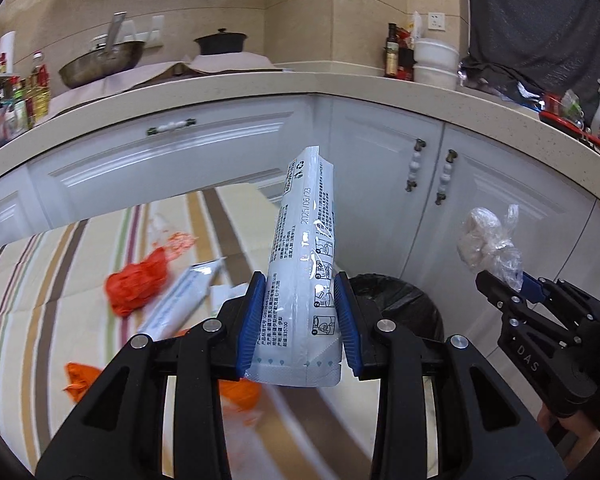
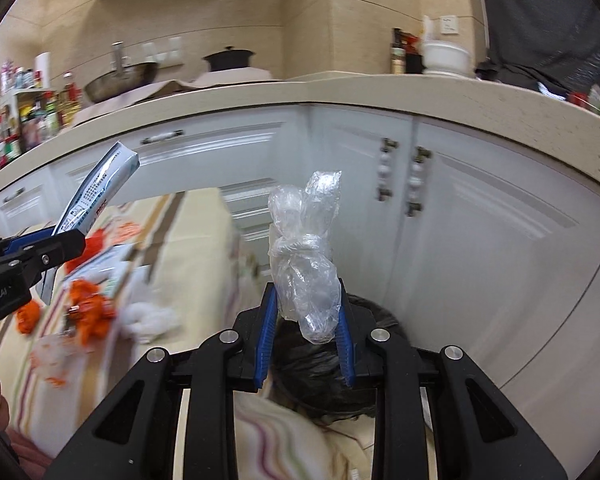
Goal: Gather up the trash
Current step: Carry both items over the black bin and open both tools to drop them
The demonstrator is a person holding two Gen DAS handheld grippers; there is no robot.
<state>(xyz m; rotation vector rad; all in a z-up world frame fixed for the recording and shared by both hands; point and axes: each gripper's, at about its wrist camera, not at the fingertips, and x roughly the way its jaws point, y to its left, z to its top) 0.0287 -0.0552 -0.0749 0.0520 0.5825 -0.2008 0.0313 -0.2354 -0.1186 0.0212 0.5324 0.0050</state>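
Pouch, flat glossy white plastic with printed text, stood upright, clamped between the left hand-held gripper's blue ribbed pads. Right hand-held gripper pinched a crinkled clear knotted bag above the black-lined bin. Orange scraps lay on the striped cloth.
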